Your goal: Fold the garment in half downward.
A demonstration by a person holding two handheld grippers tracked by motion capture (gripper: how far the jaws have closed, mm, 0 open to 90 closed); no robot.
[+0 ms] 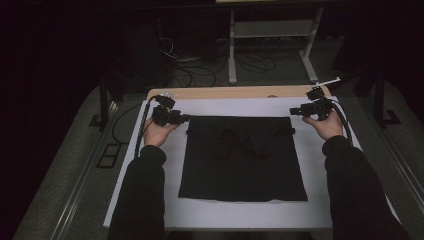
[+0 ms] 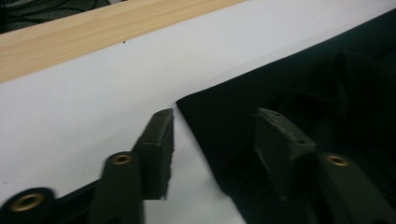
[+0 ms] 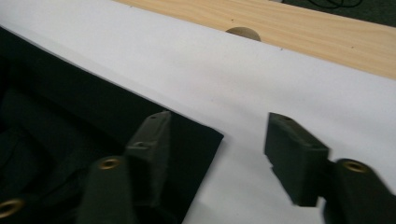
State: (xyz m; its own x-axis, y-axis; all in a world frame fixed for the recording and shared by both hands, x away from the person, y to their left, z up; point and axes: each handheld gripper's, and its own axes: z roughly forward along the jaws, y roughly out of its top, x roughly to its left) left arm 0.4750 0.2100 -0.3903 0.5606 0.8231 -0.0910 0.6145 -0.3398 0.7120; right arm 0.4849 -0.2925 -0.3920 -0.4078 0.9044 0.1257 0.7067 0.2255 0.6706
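Both grippers stand with jaws apart, holding nothing. Between them a black garment (image 1: 243,159) lies flat on the white sheet (image 1: 210,210) that covers the wooden table (image 1: 235,92). At the garment's far left corner is the left gripper (image 1: 186,118), one jaw on each side of the edge. At the far right corner, the right gripper (image 1: 292,111) stands likewise.

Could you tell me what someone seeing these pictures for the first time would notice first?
The eye lands on the black garment spread flat in the middle of the white sheet covering the table, stark against it. Next come the two tongs, the left tongs and the right tongs, each held at one of the garment's far corners. Both stand open, with one jaw over the cloth and the other over the white sheet.
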